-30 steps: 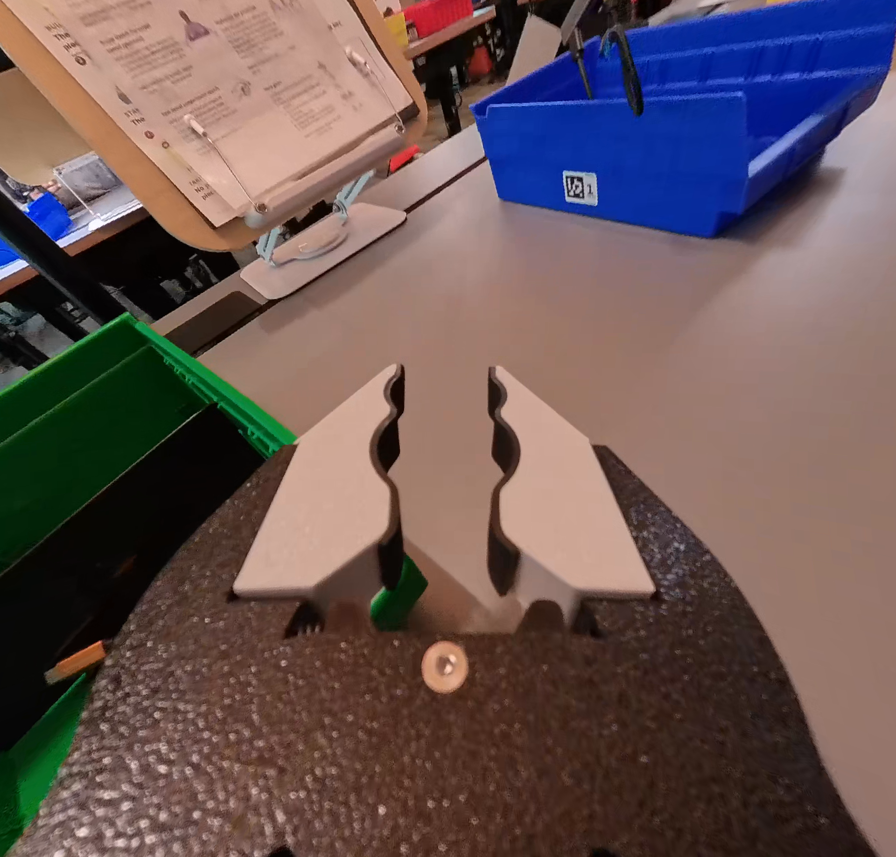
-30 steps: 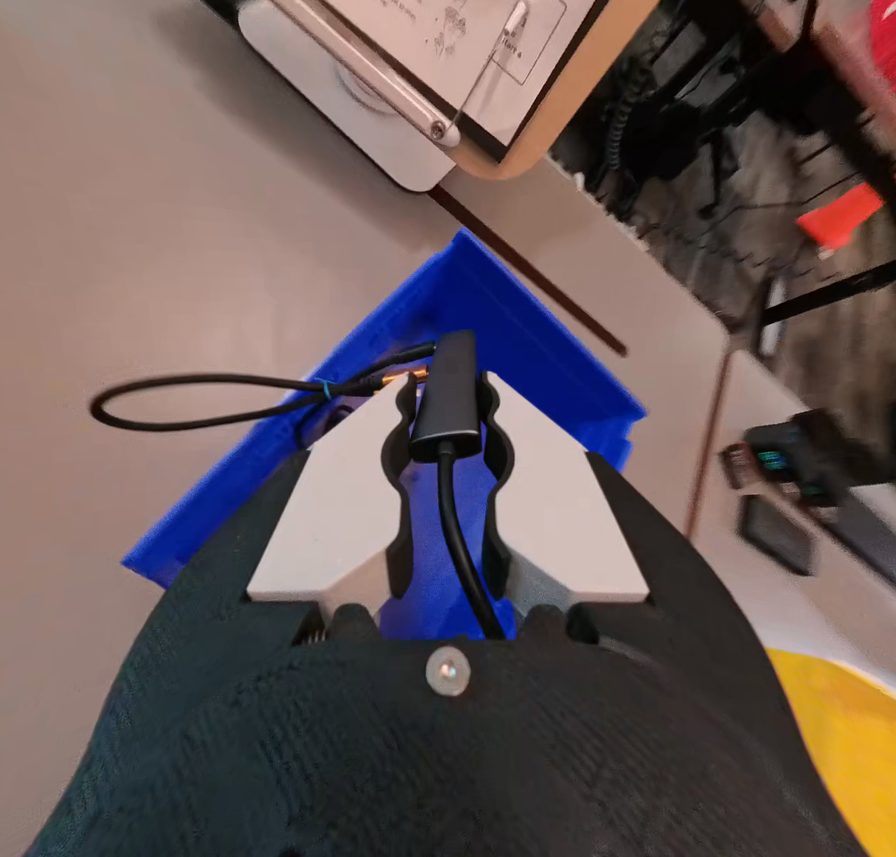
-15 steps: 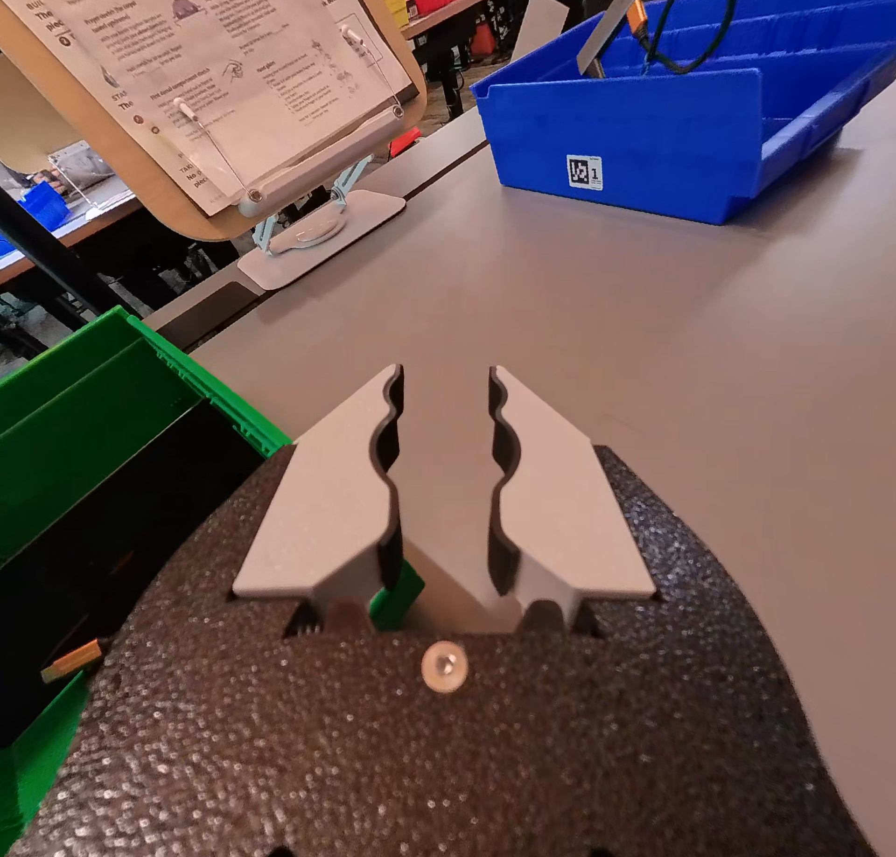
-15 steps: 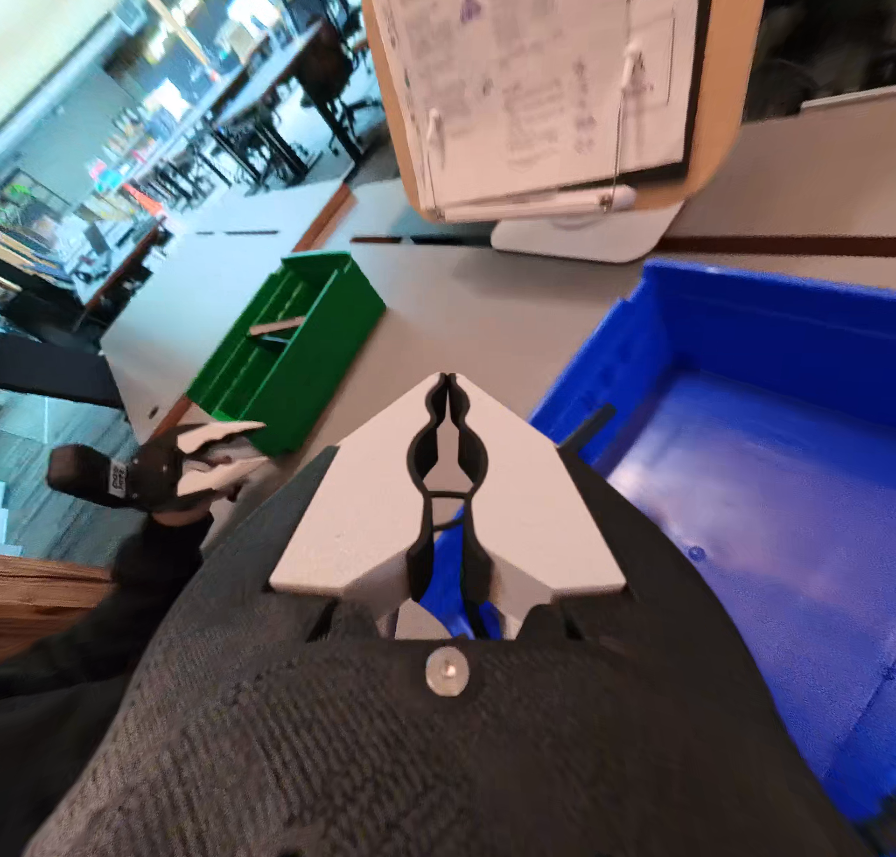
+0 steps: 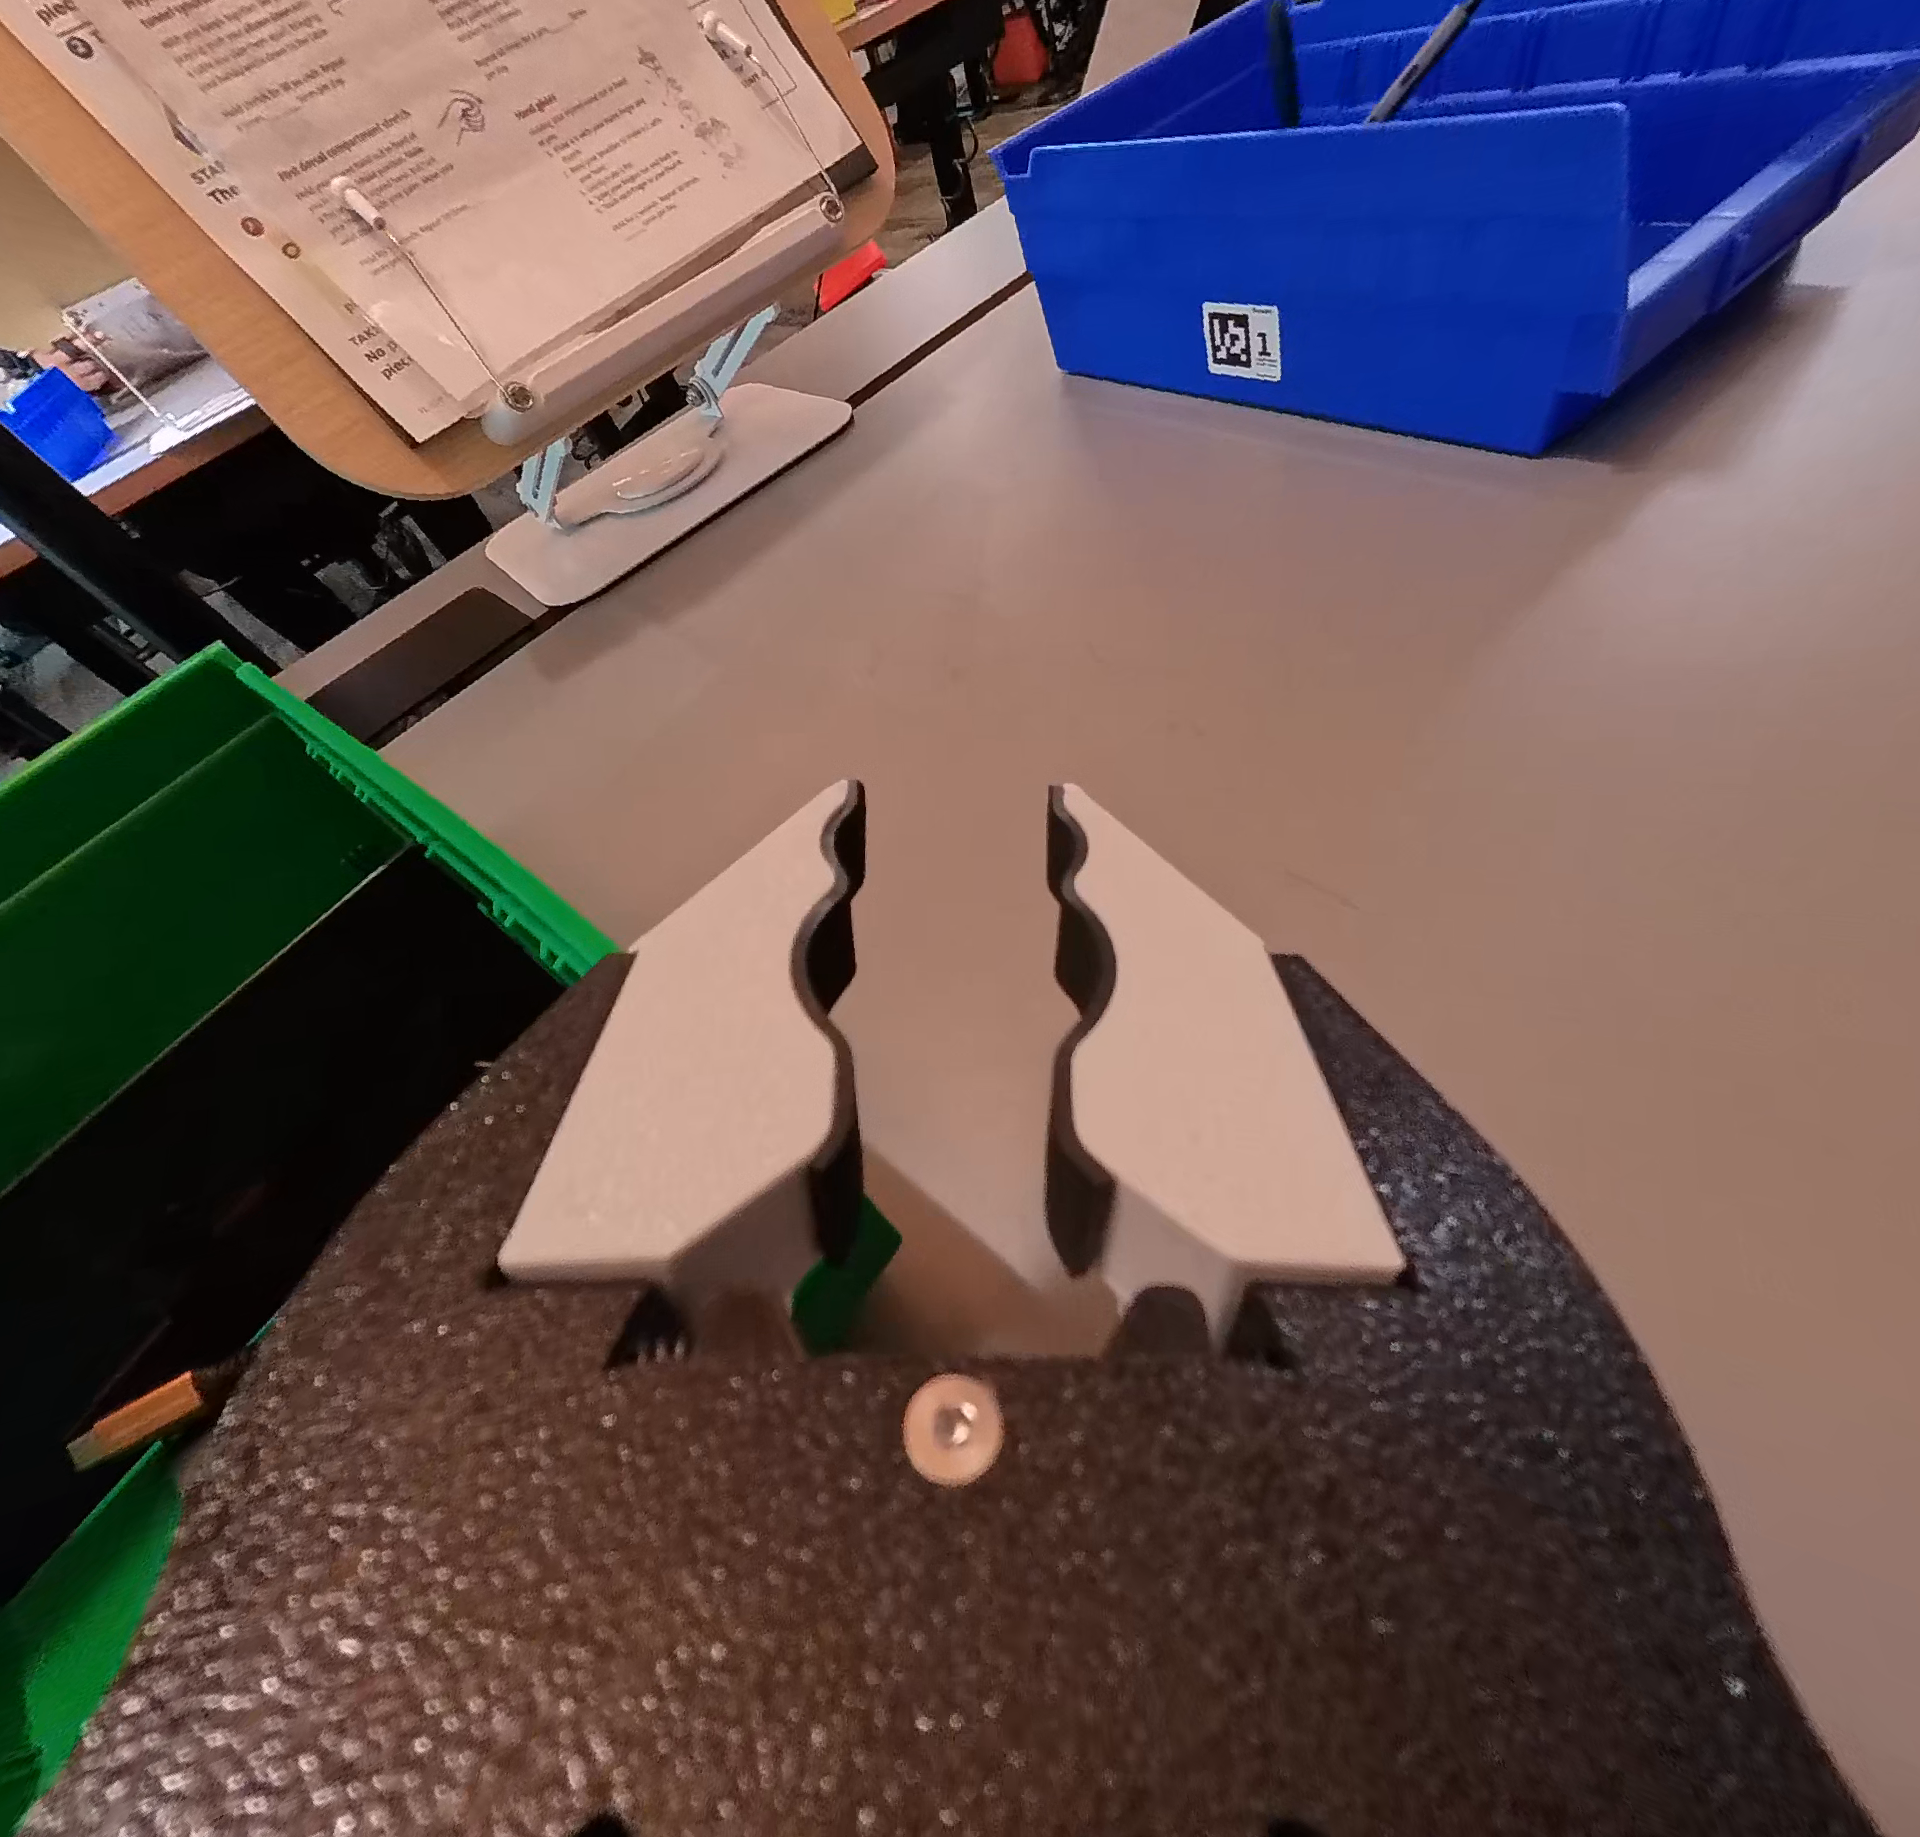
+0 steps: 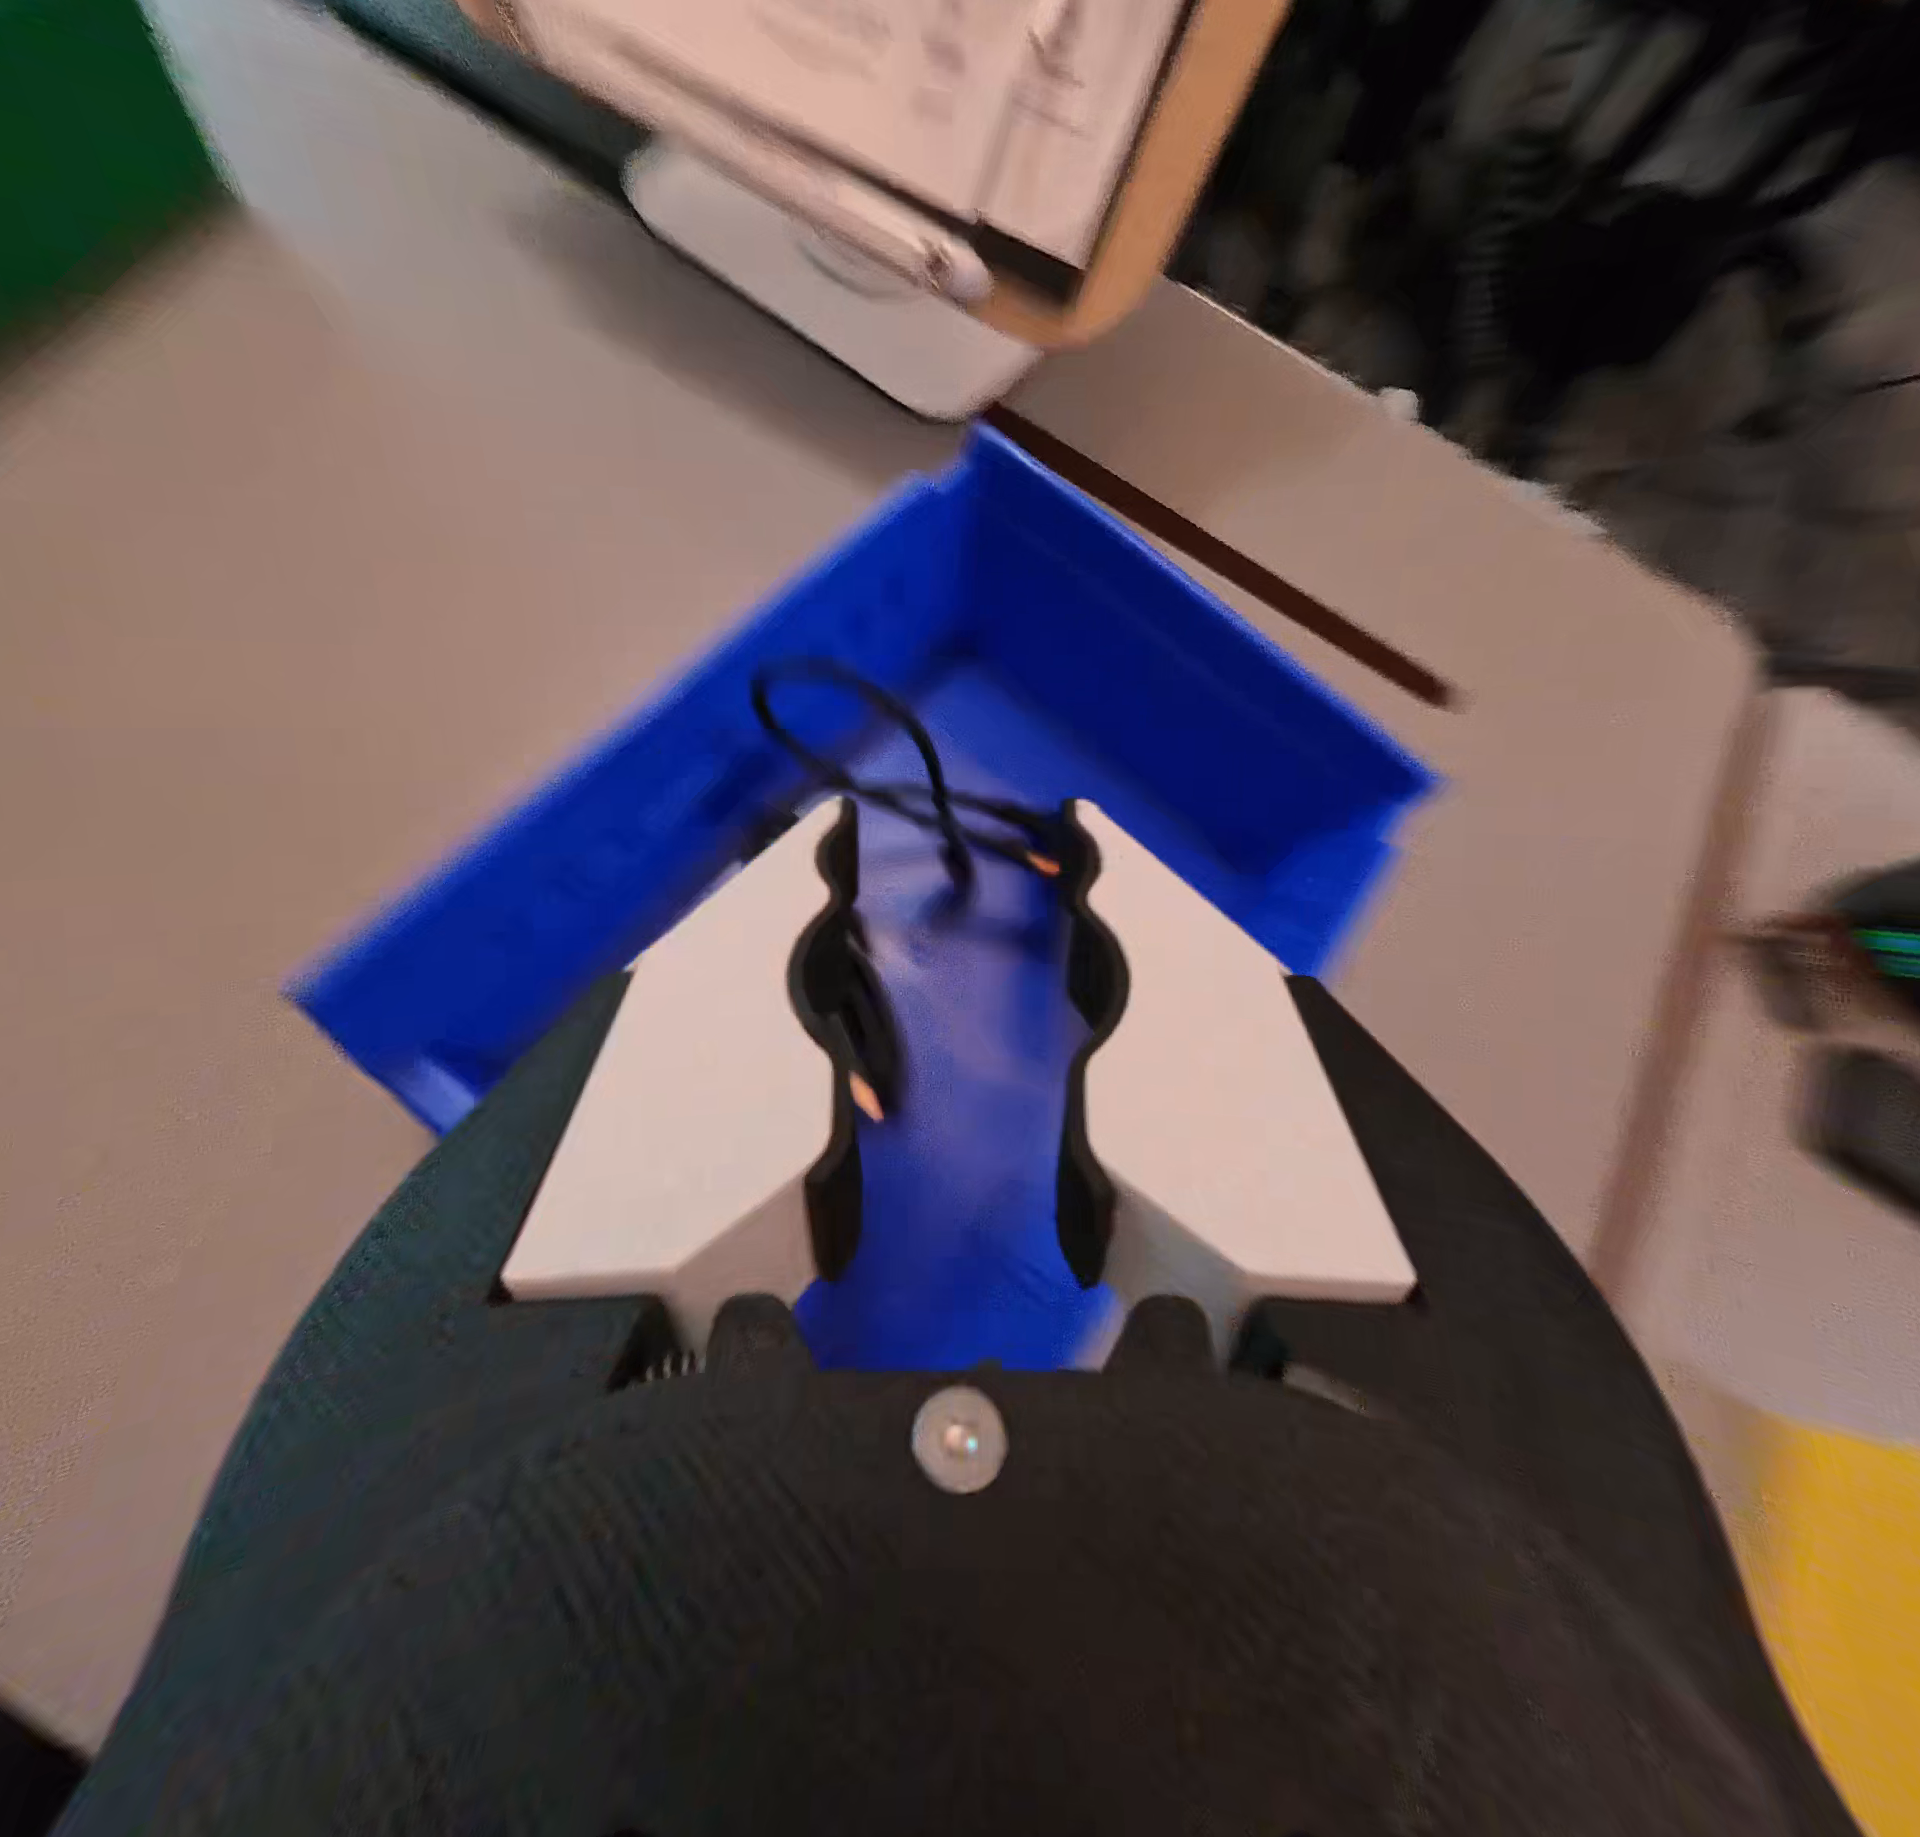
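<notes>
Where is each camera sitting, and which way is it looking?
Left wrist view: sits on the left gripper, looking low across the grey table toward the paper stand and blue bin, green bin beside it; its own open fingers show.
Right wrist view: sits on the right gripper, looking down into the blue bin at a black cable; its own open fingers show, blurred.
Both views share the blue bin, paper stand and table.

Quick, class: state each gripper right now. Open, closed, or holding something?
Left gripper: open, holding nothing, over the grey table.
Right gripper: open, holding nothing, above the black cable in the blue bin.
</notes>
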Demonstrator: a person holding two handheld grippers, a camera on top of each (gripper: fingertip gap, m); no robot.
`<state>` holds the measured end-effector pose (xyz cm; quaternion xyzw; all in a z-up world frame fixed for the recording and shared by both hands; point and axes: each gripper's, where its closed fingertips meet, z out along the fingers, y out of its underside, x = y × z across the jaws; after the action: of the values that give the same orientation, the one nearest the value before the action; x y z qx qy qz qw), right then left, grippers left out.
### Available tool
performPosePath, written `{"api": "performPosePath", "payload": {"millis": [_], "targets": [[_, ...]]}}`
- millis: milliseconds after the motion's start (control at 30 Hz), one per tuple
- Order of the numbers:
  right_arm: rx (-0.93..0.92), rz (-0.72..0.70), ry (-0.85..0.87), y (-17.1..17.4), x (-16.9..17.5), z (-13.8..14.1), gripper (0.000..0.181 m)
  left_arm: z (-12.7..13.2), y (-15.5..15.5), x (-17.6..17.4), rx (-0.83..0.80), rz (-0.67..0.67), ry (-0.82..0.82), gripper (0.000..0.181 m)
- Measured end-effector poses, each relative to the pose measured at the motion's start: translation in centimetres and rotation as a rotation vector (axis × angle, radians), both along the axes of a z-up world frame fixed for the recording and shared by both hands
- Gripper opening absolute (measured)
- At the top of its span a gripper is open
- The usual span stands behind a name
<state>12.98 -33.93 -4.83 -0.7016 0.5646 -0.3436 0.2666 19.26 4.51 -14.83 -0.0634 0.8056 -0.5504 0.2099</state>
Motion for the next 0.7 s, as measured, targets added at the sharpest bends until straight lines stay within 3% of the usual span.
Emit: {"api": "performPosePath", "payload": {"millis": [133,233,367,633,700], "targets": [[-0.426,-0.05,0.275,-5.5,-4.1,-3.2,0.048,-0.2,-0.2,0.0,0.01,0.0,-0.002,0.033],[-0.593,-0.154,0.387,-10.0,-5.3,-5.2,0.047,-0.4,-0.3,-0.1,0.026,0.004,-0.004,0.034],[-0.396,-0.174,0.396,-11.0,-5.1,-7.9,0.043,-1.1,-0.2,-0.2,0.07,0.012,-0.012,0.037],[-0.312,-0.091,0.447,-11.0,-5.0,-9.8,0.042,-1.3,-0.7,-0.3,0.06,-0.003,0.006,0.036],[-0.328,-0.072,0.437,-10.8,-4.7,-9.7,0.035,-1.5,-0.7,-0.3,0.073,-0.005,0.002,0.036]]}}
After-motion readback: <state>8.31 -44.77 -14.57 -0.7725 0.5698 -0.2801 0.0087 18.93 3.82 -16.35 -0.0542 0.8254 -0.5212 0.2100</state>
